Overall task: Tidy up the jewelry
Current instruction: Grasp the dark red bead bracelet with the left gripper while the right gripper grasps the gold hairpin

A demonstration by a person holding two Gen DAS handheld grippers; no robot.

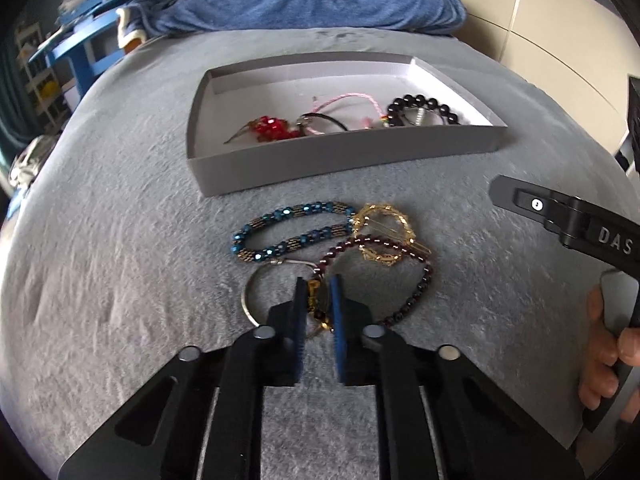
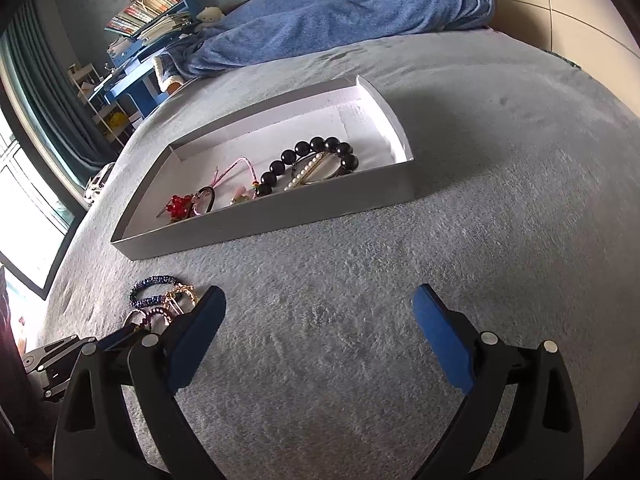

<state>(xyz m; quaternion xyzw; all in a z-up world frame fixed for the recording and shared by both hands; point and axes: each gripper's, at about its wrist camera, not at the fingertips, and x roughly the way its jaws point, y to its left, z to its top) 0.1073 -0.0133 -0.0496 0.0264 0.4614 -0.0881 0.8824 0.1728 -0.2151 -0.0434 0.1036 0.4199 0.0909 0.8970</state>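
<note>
Two grippers worked over the bed (image 1: pixel 120 208). Nearest the left camera, the left gripper (image 1: pixel 318 304) had its fingers drawn almost together, pinching the gold clasp end of the garnet bracelet (image 1: pixel 416 292) where it lay on the grey cover – a sensible hold, I judged, since the clasp is the stiffest part of a limp string of beads. A silver ring (image 1: pixel 250 300) lay just beside the left finger, seemingly outside the grip, though its lower arc was hidden. The bracelet's far loop overlapped a gold brooch (image 1: pixel 382 236), and the blue bracelet (image 1: pixel 292 232) touched that brooch's edge, so a lift might drag the neighbours.

Off to the side, the right gripper (image 2: pixel 320 336) hung with fingers spread wide over bare cover, holding nothing – likely kept clear to leave the left room.

Farther on sat the tray (image 1: pixel 340 168), already holding a red bead piece (image 1: pixel 274 128), a pink cord (image 1: pixel 344 108) and black beads (image 1: pixel 424 108), which suggests the loose pile was being moved there piece by piece.
</note>
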